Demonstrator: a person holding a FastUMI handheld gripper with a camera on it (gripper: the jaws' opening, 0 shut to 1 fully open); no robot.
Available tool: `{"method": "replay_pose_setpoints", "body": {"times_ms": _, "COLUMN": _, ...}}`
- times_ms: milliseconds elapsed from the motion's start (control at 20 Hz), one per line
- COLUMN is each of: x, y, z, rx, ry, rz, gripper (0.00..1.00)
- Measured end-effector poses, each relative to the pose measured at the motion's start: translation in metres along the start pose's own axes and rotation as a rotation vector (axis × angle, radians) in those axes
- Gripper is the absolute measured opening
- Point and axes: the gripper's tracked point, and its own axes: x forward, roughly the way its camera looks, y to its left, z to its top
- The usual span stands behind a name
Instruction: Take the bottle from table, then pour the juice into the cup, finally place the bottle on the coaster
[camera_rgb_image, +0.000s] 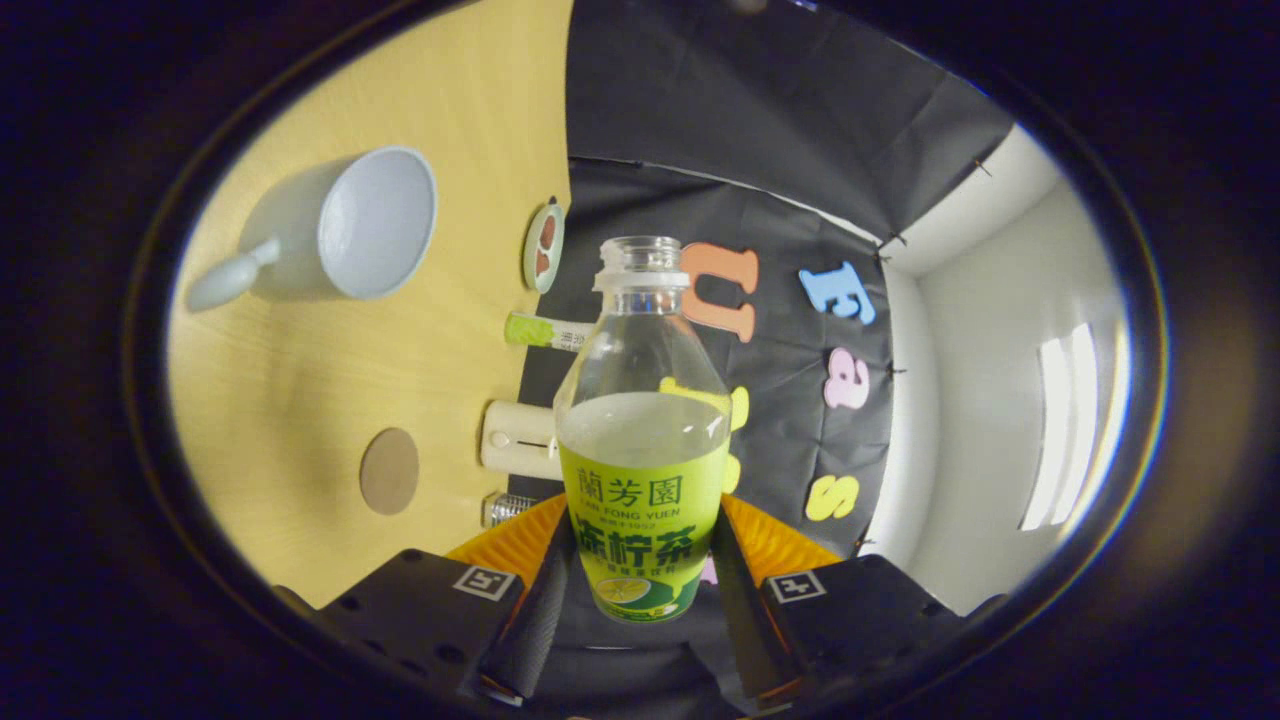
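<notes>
Bottle (642, 430) sits clamped between the two fingers of the gripper (640, 560), both fingers pressing on its labelled lower half, one on each side. It has no cap on its neck, and pale juice fills it up to just above the label, with the clear shoulder and neck above that (the liquid surface looks level across the bottle's width). The whole view is rolled, so the wooden table (300, 400) stands like a wall to the left of the bottle, and the bottle is held off the table.

Cup (330, 230), white with a handle, rests on the table well to the upper left of the bottle, its open mouth turned toward the bottle's side. A round brown coaster (389, 471) lies flat on the table to the lower left of the bottle, well apart from the cup. Nearer the bottle, along the table's far edge, are a small round dish (544, 247) level with the bottle's neck, a green-and-white tube (545, 331) just beside its shoulder, and a cream-coloured box (518, 438) partly hidden behind its body. Behind the bottle hangs the black cloth wall (780, 150), with a white wall (1000, 400) to its right.
</notes>
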Motion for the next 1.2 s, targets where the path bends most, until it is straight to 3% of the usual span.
{"method": "replay_pose_setpoints", "body": {"times_ms": 600, "x": -0.008, "y": -0.012, "z": -0.024, "rx": 0.839, "ry": 0.104, "rz": 0.159, "gripper": 0.77}}
{"method": "replay_pose_setpoints", "body": {"times_ms": 900, "x": 0.019, "y": -0.035, "z": -0.021, "rx": 1.23, "ry": 0.045, "rz": 0.237, "gripper": 0.77}}
{"method": "replay_pose_setpoints", "body": {"times_ms": 1050, "x": 0.034, "y": -0.023, "z": -0.02, "rx": 1.369, "ry": 0.03, "rz": 0.303, "gripper": 0.77}}
{"method": "replay_pose_setpoints", "body": {"times_ms": 1200, "x": 0.055, "y": 0.006, "z": -0.021, "rx": 1.424, "ry": 0.054, "rz": 0.369, "gripper": 0.77}}
